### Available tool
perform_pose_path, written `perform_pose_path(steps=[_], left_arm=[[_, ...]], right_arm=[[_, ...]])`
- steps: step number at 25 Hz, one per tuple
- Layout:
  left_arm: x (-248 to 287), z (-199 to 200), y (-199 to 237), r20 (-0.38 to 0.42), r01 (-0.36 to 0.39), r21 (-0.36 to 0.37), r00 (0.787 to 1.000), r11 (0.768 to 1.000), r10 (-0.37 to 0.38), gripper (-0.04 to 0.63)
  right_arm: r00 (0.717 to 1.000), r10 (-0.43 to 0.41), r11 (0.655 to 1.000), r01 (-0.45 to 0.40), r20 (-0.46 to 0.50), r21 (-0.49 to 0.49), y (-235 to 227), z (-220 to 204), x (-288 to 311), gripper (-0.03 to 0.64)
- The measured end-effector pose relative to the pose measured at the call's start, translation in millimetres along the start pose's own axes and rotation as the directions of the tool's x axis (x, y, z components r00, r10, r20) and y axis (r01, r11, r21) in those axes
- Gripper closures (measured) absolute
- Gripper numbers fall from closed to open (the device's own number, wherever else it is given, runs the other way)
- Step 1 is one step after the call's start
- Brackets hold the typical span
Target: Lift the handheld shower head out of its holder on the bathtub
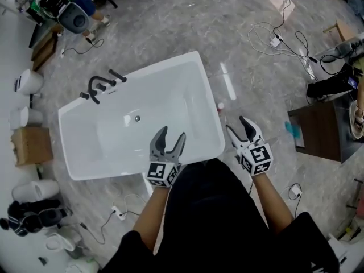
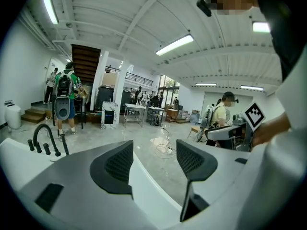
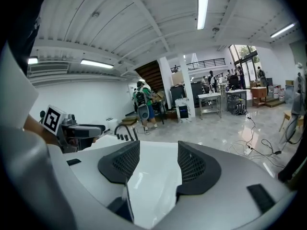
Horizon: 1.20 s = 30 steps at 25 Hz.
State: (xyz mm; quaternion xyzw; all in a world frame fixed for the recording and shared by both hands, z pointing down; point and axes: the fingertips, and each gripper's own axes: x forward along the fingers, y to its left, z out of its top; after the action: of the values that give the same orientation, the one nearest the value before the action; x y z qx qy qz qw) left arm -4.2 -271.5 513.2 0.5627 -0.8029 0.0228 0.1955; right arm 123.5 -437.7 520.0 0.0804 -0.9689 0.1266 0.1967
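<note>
Near the bathtub's [image 1: 211,104] front edge, left gripper [image 1: 172,132] and right gripper [image 1: 236,124] hover, jaws wide, empty; shower head [image 1: 118,76] untouched at the far-left corner.

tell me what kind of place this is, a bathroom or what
Probably a workshop or lab hall, not a bathroom: the white bathtub stands free on an open floor, loose cables trail nearby, and work tables stand beyond.

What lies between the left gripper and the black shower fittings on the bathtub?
In the head view, only the bathtub basin and its small drain lie between the left gripper and the shower fittings.
</note>
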Motion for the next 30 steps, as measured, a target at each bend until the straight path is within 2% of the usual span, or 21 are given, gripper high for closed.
perform_pose_path(steps=[8, 13, 16, 20, 24, 30], left_arm=[[8, -4, 43, 0.035, -0.01, -0.055, 0.999, 0.998, 0.012, 0.336], [7, -9, 100, 0.051, -0.072, -0.06, 0.996, 0.996, 0.075, 0.336], [6, -14, 135, 0.058, -0.124, -0.048, 0.99, 0.991, 0.126, 0.336], [11, -15, 170, 0.071, -0.149, -0.041, 0.986, 0.988, 0.151, 0.335], [14, -30, 218, 0.058, -0.201, -0.096, 0.977, 0.975, 0.207, 0.334], [20, -40, 305, 0.069, -0.287, -0.179, 0.95, 0.941, 0.303, 0.334]], right_arm=[[0.998, 0.013, 1.0, -0.012, -0.056, 0.019, 27, -9, 27, 0.399], [0.995, 0.068, 0.997, -0.066, -0.069, 0.033, 61, -6, 60, 0.399], [0.99, 0.119, 0.993, -0.12, -0.073, -0.005, 82, 1, 85, 0.399], [0.981, 0.168, 0.981, -0.176, -0.095, -0.08, 109, 13, 111, 0.399], [0.973, 0.196, 0.971, -0.211, -0.124, -0.115, 134, 6, 129, 0.399], [0.963, 0.216, 0.967, -0.234, -0.161, -0.1, 162, -6, 165, 0.399]])
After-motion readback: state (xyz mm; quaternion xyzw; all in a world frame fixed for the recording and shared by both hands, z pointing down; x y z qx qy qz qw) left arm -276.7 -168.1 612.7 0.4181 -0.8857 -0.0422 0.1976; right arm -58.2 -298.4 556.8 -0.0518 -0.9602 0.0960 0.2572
